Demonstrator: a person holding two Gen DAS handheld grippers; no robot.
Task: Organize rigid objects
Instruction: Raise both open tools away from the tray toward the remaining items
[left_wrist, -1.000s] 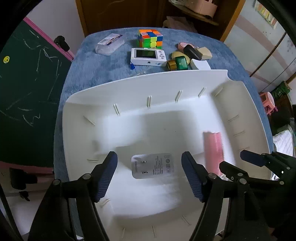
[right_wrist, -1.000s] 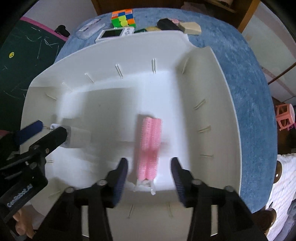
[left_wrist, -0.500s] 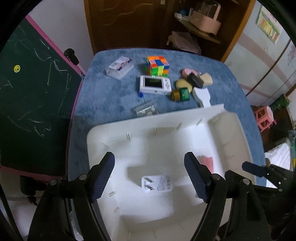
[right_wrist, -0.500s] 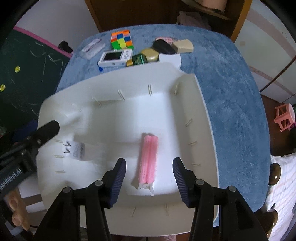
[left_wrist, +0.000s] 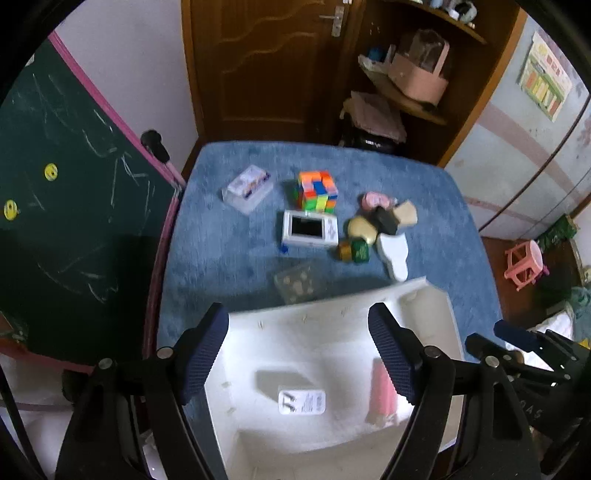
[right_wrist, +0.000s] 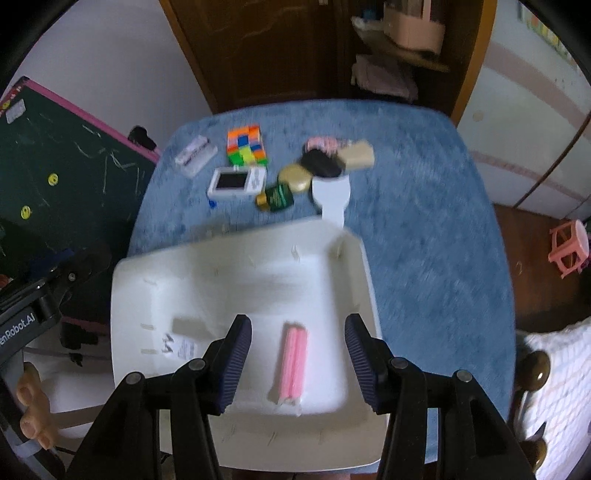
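A white tray (left_wrist: 332, 314) (right_wrist: 229, 254) lies at the near end of a blue cloth-covered table. In it rest a white plug adapter (left_wrist: 302, 401) (right_wrist: 180, 346) and a pink comb-like bar (right_wrist: 294, 356) (left_wrist: 381, 391). High above the adapter hangs my left gripper (left_wrist: 300, 349), open, with nothing between its fingers. Over the pink bar my right gripper (right_wrist: 298, 358) is also open and empty. Beyond the tray lie a colour cube (left_wrist: 316, 190) (right_wrist: 246, 144), a white screen device (left_wrist: 309, 228) (right_wrist: 236, 182), a green bottle (left_wrist: 356, 251) and a clear case (left_wrist: 246, 188).
A cluster of small cases and a white paddle-shaped piece (left_wrist: 394, 253) sits right of the screen device. A clear box (left_wrist: 300, 282) lies by the tray's far rim. A chalkboard (left_wrist: 66, 221) stands left, a wooden door and shelves behind, a pink stool (left_wrist: 524, 264) on the floor right.
Both grippers have risen well away from the tray, so more of the table and room shows. The left jaws stand slightly wider than a second ago. Adapter and pink bar stay in the tray.
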